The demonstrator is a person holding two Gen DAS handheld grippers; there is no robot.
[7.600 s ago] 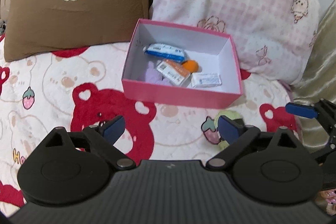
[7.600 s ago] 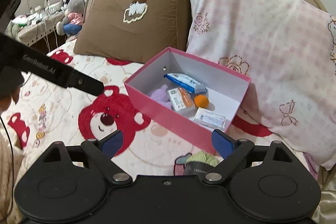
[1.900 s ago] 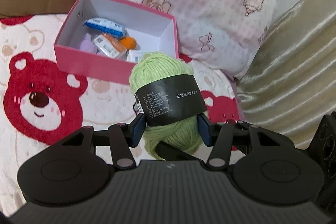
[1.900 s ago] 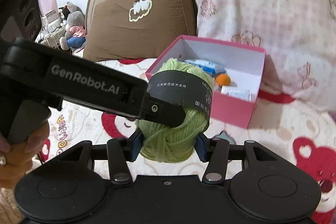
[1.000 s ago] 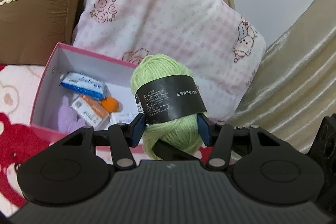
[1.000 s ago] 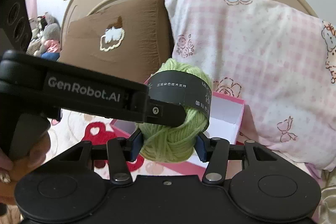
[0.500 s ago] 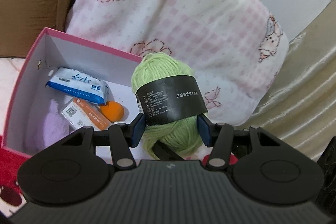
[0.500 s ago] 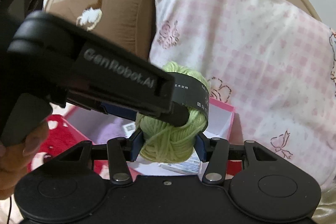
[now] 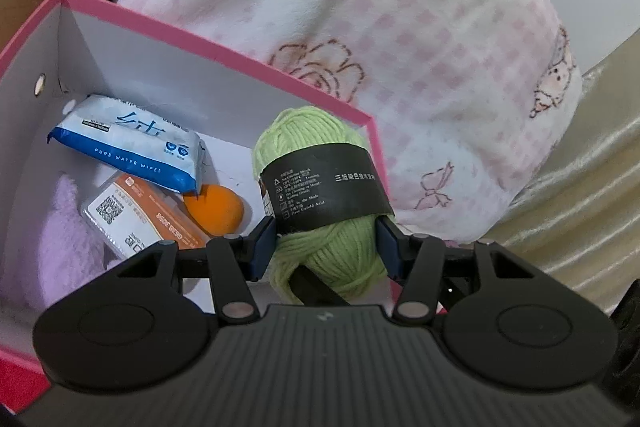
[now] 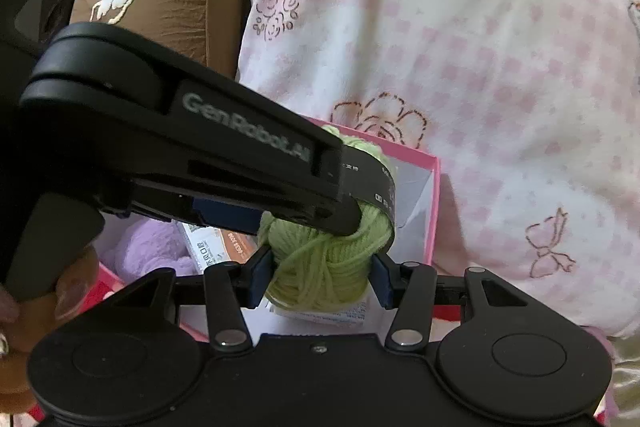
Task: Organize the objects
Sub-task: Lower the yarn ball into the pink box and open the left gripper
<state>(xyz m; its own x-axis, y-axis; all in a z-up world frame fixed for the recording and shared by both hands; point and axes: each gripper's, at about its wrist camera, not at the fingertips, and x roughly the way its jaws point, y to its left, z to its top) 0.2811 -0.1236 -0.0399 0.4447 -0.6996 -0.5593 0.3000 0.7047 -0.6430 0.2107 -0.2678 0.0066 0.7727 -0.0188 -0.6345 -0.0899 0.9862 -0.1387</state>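
Left gripper (image 9: pixel 326 247): clamped on green yarn ball (image 9: pixel 320 195), below its black paper band (image 9: pixel 324 187).
Right gripper (image 10: pixel 320 277): clamped on the same ball from a crossing angle.
Yarn ball: held over the right end of the pink box (image 9: pixel 216 43), above the floor.
Box contents: wet wipes pack (image 9: pixel 128 143), orange ball (image 9: pixel 216 209), orange-labelled packet (image 9: pixel 140 223), lilac plush item (image 9: pixel 64 247).
Risk: uneven release could snag strands or roll the ball over the rim onto the pink checked pillow (image 9: pixel 400 27).
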